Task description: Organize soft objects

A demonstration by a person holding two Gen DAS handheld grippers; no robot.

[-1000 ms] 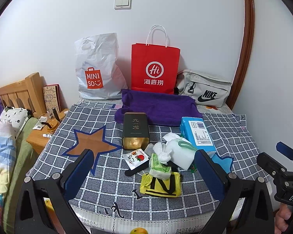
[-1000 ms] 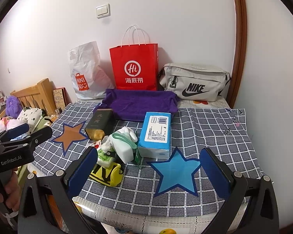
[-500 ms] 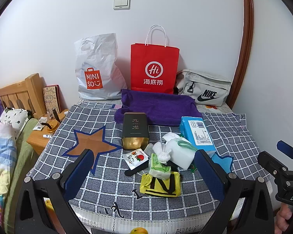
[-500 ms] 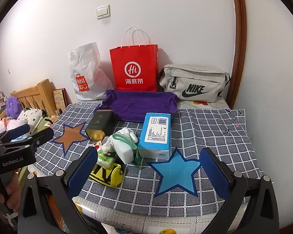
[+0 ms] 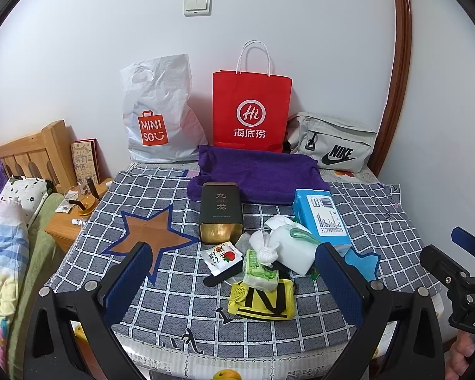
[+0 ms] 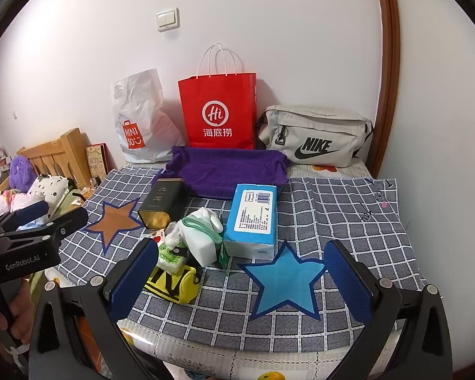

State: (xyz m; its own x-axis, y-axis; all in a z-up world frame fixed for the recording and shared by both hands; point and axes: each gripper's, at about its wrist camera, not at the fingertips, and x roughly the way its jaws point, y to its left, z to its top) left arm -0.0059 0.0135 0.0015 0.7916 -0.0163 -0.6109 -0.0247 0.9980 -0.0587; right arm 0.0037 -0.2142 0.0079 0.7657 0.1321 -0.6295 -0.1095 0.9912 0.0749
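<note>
A pile of small items lies mid-table on a grey checked cloth (image 5: 380, 209): a yellow pouch (image 5: 262, 300), a green tissue pack (image 5: 258, 274), a white pack with a green loop (image 5: 293, 248), a blue tissue box (image 5: 321, 215), a dark tea tin (image 5: 221, 210) and a small snack sachet (image 5: 221, 258). A purple towel (image 5: 256, 174) lies behind them. My left gripper (image 5: 234, 281) is open and empty, near the front edge before the pile. My right gripper (image 6: 240, 280) is open and empty, over a blue star (image 6: 285, 280) right of the pile.
A white Miniso bag (image 5: 156, 117), a red paper bag (image 5: 251, 110) and a grey Nike bag (image 5: 331, 142) stand against the back wall. A wooden bedside stand (image 5: 66, 224) and bedding (image 5: 3, 253) lie left of the table. A brown star (image 5: 148, 234) marks the cloth's left side.
</note>
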